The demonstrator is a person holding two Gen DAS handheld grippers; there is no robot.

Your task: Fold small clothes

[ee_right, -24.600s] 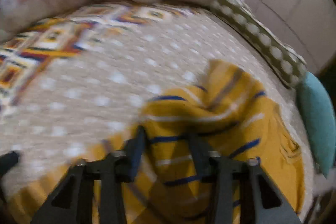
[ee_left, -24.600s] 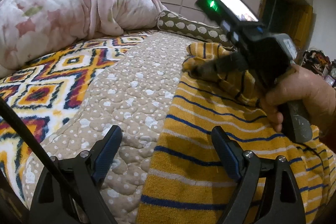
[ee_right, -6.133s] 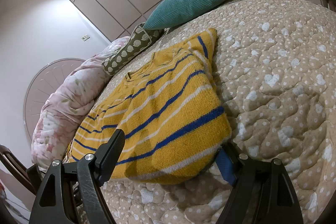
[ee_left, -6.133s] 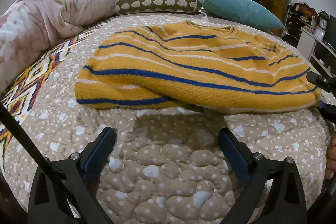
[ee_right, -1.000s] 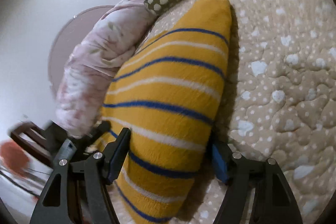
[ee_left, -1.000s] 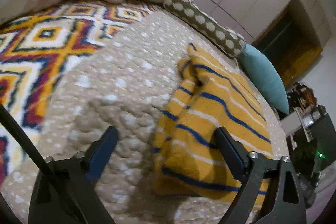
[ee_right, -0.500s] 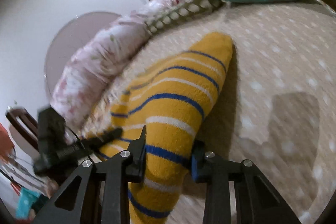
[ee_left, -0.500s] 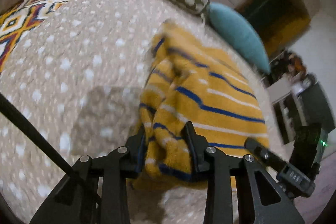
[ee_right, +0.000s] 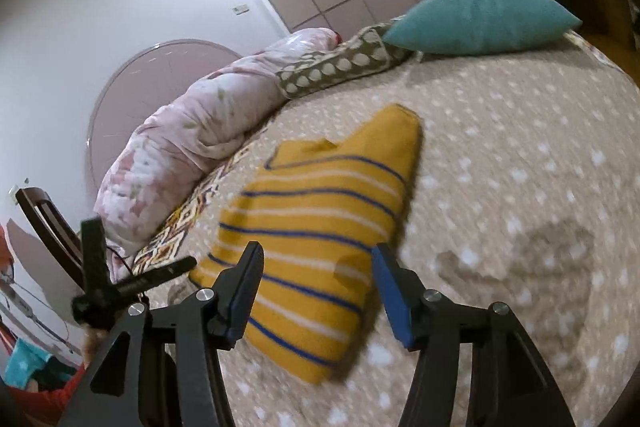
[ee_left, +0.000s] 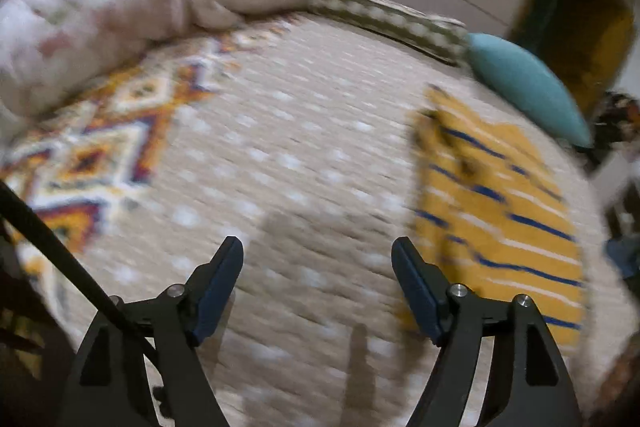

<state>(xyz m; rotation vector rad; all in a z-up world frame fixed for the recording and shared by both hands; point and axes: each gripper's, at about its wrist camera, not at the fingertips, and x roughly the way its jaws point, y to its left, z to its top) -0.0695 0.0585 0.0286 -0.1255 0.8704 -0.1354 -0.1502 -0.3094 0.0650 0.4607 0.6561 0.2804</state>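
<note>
Now one folded sweater (ee_right: 320,227) lies ahead of my right tool (ee_right: 316,285) and beside my left tool (ee_left: 318,285); both tools' jaws, just opening, grip nothing.

no readable text or labels.

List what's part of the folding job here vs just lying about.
Job: yellow striped sweater, folded on the dotted quilt; left gripper and right gripper, both open and empty.

Lying about: teal pillow, spotted bolster, pink duvet, patterned blanket.

Motion-blurred sweater (ee_left: 496,211) & bedspread (ee_left: 280,147), left view; stripes smeared.
</note>
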